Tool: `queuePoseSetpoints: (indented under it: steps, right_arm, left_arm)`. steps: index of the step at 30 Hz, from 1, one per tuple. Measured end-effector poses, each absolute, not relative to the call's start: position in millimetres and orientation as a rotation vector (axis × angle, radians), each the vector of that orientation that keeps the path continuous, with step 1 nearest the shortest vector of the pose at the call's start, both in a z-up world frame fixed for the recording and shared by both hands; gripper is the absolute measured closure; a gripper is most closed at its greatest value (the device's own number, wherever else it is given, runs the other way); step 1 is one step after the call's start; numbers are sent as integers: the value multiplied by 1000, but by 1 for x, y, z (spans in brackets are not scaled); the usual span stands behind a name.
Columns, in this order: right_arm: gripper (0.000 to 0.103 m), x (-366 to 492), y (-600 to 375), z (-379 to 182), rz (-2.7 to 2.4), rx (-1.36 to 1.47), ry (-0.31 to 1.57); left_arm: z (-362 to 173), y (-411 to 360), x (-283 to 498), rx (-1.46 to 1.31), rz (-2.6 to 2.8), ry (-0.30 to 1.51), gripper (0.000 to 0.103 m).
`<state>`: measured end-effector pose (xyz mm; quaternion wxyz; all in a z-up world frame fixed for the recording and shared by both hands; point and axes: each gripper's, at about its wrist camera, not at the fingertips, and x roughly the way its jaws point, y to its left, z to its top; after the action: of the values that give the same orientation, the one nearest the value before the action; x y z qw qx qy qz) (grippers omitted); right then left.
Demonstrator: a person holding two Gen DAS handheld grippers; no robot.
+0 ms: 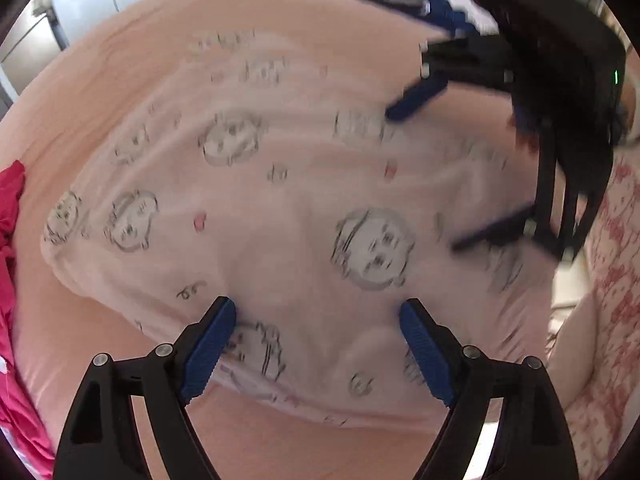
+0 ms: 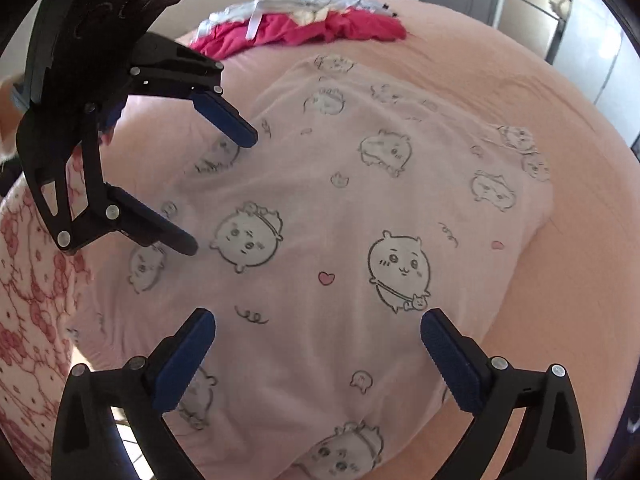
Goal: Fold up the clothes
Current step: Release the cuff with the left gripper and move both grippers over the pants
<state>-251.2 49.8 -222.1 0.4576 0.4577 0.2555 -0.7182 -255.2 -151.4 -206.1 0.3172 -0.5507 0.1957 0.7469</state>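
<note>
A pale pink garment (image 1: 300,200) (image 2: 340,200) printed with cartoon animals and small hearts lies spread on a peach bed sheet (image 1: 120,60) (image 2: 568,280). My left gripper (image 1: 317,306) hovers open over one edge of it, with nothing between its blue pads. My right gripper (image 2: 318,316) is open too, over the facing side of the garment. Each gripper shows in the other's view: the right gripper (image 1: 423,180) at the upper right, the left gripper (image 2: 221,194) at the upper left, both with jaws spread above the cloth. The left wrist view is motion-blurred.
A heap of magenta and white clothes (image 2: 300,30) (image 1: 8,240) lies at the far side of the bed. A white fabric with a red cartoon pattern (image 2: 24,300) (image 1: 616,260) borders the garment. Grey cabinets (image 2: 600,40) stand beyond the bed.
</note>
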Motion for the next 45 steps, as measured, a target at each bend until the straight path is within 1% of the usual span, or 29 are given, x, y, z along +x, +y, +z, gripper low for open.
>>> queuePoseSetpoints:
  steps: [2,4,6,8,9,12,14,15,17,19,22,24,25,26,28,30,31,32,34,36,38,41,44,45]
  right_arm:
    - [0,-257,50,-231,-1709,1131,677]
    - [0,-262,58,-233,-1696,1124,715]
    - [0,-267,74,-227,-1739,1106,744]
    - [0,-278,75,-218,-1777,1084,665]
    - [0,-280,64,-220,-1782,1082,665]
    - [0,-287,28,-226,-1794,1080,676]
    - [0,-290,11,-240,-1759,1124,713]
    - [0,-291,8,-246,-1746,1135,726]
    - [0,-297,23,-244,-1740,1149,679]
    - [0,-304,42,-242,-1775,1173,686]
    - [0,-309,52,-229,-1849,1130,660]
    - [0,-307,34,-219,-1878,1064,685]
    - [0,-307,20,-219,-1892,1051,721]
    - [0,-311,10,-223,-1907,1062,768]
    - [0,-319,-4,-240,-1878,1127,874]
    - [0,-327,21,-237,-1858,1156,793]
    - [0,-334,32,-237,-1875,1201,764]
    - [0,-341,38,-240,-1903,1222,755]
    - [0,-348,53,-233,-1985,1183,732]
    - [0,-355,50,-226,-2098,1130,802]
    - [0,-370,37,-222,-2178,1091,836]
    - [0,-397,24,-228,-2233,1111,825]
    - [0,-421,18,-239,-2264,1156,813]
    - [0,-429,16,-242,-2275,1171,809]
  left_arm:
    - [-209,-169,-248,-1463,1916,591,18]
    - [-203,-198,-250,-1567,1949,540,17]
    - [-187,-214,-251,-1494,2033,509,17]
    - [-176,-215,-262,-1397,2098,417,17]
    - [-173,-214,-268,-1357,2132,372,17]
    - [-182,-208,-285,-1319,2144,282,17]
    - [-204,-206,-283,-1410,2023,277,17]
    - [-204,-213,-275,-1416,1999,339,18]
    - [-204,-226,-257,-1423,1948,463,17]
    - [-195,-251,-262,-1503,2000,419,18]
    - [-174,-256,-271,-1372,2088,377,17]
    - [-171,-243,-287,-1316,2158,410,17]
    - [-176,-238,-296,-1337,2170,428,17]
    - [-188,-233,-304,-1413,2144,490,17]
    - [-201,-239,-293,-1485,2083,662,12]
    - [-194,-254,-283,-1489,2094,749,11]
    - [-195,-262,-278,-1525,2098,855,11]
    - [-190,-271,-273,-1517,2113,862,12]
    - [-176,-281,-272,-1489,2184,743,12]
    - [-166,-279,-283,-1425,2253,647,12]
    - [-174,-269,-312,-1445,2301,495,12]
    - [-183,-275,-340,-1466,2393,351,12]
    - [-190,-276,-348,-1454,2544,703,12]
    - [-188,-278,-350,-1455,2559,736,12]
